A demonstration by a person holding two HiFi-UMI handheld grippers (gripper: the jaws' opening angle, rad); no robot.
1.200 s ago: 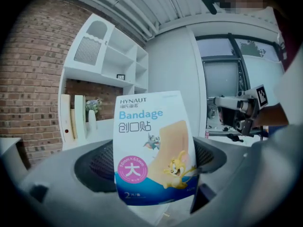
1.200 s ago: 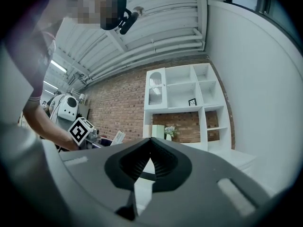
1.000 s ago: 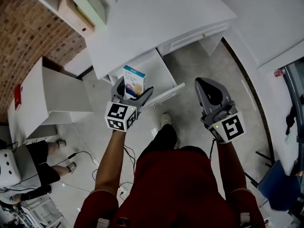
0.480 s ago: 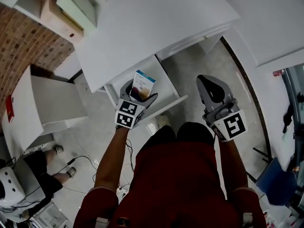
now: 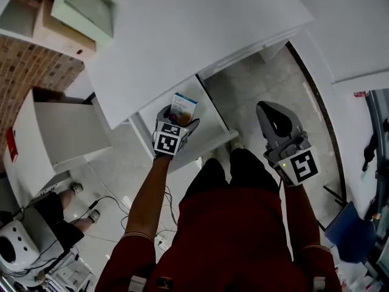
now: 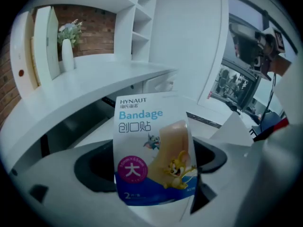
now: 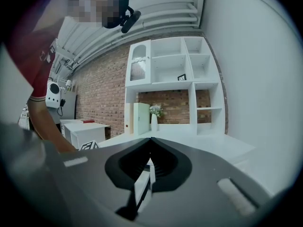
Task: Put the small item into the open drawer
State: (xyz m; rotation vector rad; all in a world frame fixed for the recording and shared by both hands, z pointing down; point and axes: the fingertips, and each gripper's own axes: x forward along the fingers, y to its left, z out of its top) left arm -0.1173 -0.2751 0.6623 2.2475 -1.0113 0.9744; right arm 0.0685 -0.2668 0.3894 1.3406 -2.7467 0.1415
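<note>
My left gripper (image 5: 177,121) is clamped on the Bandage box (image 6: 151,150), jaws spread only as wide as the carton. It stands upright between them, right over the open drawer (image 5: 214,115) in the head view. Right gripper (image 7: 150,167) is pressed closed with nothing in it, off to the side above the grey floor (image 5: 261,81). White desktop (image 5: 182,35) juts over the drawer, with a brick wall (image 7: 102,98) and white shelves (image 7: 175,70) beyond.

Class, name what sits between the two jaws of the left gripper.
The left gripper holds a bandage box between its jaws, plain in the left gripper view; the head view shows it over the open drawer.
</note>
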